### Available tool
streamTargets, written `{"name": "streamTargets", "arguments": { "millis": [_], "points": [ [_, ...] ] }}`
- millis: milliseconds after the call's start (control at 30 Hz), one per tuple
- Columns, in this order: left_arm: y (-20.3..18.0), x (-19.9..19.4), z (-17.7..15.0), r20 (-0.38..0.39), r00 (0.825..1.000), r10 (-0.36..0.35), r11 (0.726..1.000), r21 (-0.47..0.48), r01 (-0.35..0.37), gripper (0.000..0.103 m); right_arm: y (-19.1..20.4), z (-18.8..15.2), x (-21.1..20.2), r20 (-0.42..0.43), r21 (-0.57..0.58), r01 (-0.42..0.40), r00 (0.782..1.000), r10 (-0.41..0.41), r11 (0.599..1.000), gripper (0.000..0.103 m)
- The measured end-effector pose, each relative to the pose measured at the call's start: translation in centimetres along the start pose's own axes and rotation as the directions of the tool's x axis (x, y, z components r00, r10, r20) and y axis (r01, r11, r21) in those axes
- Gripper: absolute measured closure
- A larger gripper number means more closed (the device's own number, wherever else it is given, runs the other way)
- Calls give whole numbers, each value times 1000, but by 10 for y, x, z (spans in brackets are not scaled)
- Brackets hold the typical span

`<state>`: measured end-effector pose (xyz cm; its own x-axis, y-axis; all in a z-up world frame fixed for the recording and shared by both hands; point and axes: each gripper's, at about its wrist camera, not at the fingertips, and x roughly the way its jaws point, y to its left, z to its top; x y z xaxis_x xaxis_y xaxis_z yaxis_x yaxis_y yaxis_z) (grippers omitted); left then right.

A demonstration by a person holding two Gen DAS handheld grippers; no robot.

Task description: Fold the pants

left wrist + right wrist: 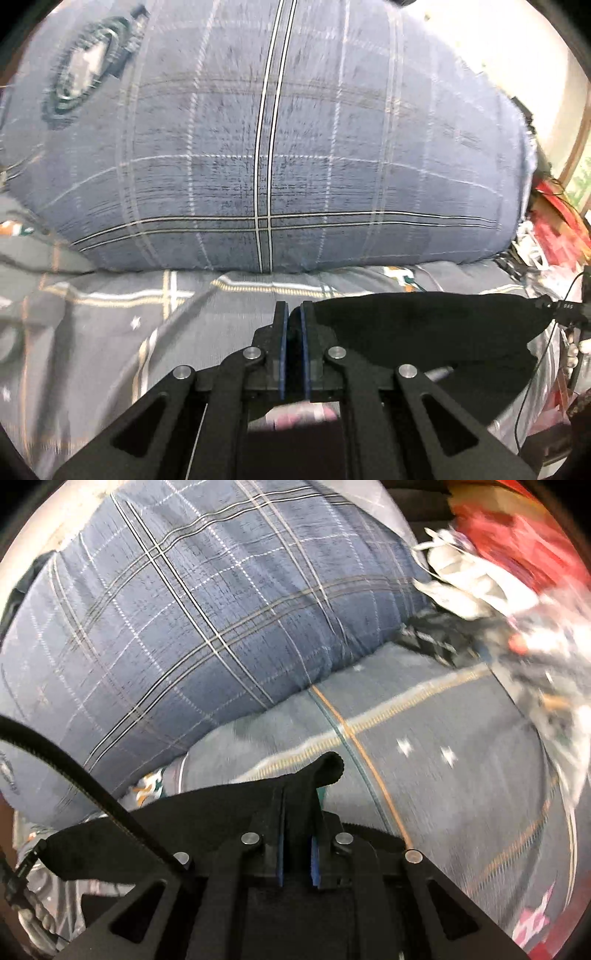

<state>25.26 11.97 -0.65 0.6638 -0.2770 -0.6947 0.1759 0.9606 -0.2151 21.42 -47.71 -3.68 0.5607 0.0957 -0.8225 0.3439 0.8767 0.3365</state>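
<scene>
The left gripper (294,314) has its fingers (281,325) drawn narrow, clamped on an edge of the black pants (417,332). In the left wrist view the fabric leaves the fingertips and spreads toward 3 o'clock as a taut dark sheet, held above the bed sheet (110,325), a grey cloth with pale and orange stripes. The far end of that sheet of fabric reaches the frame edge at 3 o'clock, where a dark clamp-like part meets it; detail there is too small to resolve. The right gripper (299,794) also has its fingers (279,812) narrow, pinching the pants (184,823). In the right wrist view a folded tip of the fabric stands up past the fingertips toward 12 o'clock, and the remaining cloth spreads toward 9 o'clock, below a black cable (74,768) that crosses it diagonally. A blue plaid pillow (277,140) fills the area from 10 to 2 o'clock beyond the left fingers, resting on the bed sheet. Red and white clutter (480,554) lies at 1 to 2 o'clock in the right view, motion-blurred.
</scene>
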Motion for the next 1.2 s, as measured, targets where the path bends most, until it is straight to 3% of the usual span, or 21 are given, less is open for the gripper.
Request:
{"name": "streamTargets", "arguments": {
  "millis": [233, 333, 400, 433, 500, 567, 667, 733, 800, 833, 933, 1000, 1100, 1200],
  "points": [
    [-9, -63, -81, 65, 998, -22, 1000, -5, 23, 97, -49, -68, -26, -26, 110, -93, 995, 97, 990, 93],
    [-1, -67, -118, 45, 999, -22, 1000, -2, 23, 96, -68, -98, -26, -43, 149, -121, 991, 128, 981, 92],
    [11, -66, -148, -20, 1000, -15, 1000, -18, 15, 94, -80, -115, -25, -45, 177, -127, 990, 137, 976, 90],
    [15, -66, -156, -35, 999, -12, 1000, -27, 11, 93, -84, -121, -26, -41, 191, -130, 989, 141, 973, 87],
    [31, -66, -177, -72, 997, 24, 998, -60, -28, 93, -93, -130, -29, -30, 221, -127, 990, 137, 967, 65],
    [52, -77, -191, -83, 996, 40, 991, -122, -50, 93, -97, -135, -32, -27, 233, -112, 992, 122, 966, 63],
    [74, -92, -193, -66, 997, 44, 980, -191, -56, 93, -101, -136, -42, -10, 247, -100, 994, 106, 964, 62],
    [82, -98, -188, -51, 998, 39, 973, -223, -49, 87, -101, -134, -52, 11, 236, -77, 997, 76, 969, 62],
    [87, -96, -181, -49, 999, 18, 967, -254, -30, 67, -99, -133, -61, 34, 217, -58, 998, 52, 974, 58],
    [87, -92, -177, -58, 998, 0, 963, -270, -16, 64, -96, -132, -64, 44, 205, -50, 998, 42, 978, 56],
    [80, -68, -165, -103, 989, -108, 943, -324, 70, 62, -85, -128, -67, 57, 178, -47, 998, 38, 983, 51],
    [68, -46, -160, -154, 971, -180, 926, -360, 115, 62, -80, -126, -63, 47, 179, -66, 997, 58, 982, 51],
    [53, -30, -162, -223, 948, -229, 912, -389, 129, 62, -73, -127, -59, 36, 188, -76, 997, 70, 979, 46],
    [49, -24, -168, -267, 942, -202, 909, -409, 79, 60, -69, -129, -60, 43, 172, -75, 997, 69, 982, 44]
  ]
}}
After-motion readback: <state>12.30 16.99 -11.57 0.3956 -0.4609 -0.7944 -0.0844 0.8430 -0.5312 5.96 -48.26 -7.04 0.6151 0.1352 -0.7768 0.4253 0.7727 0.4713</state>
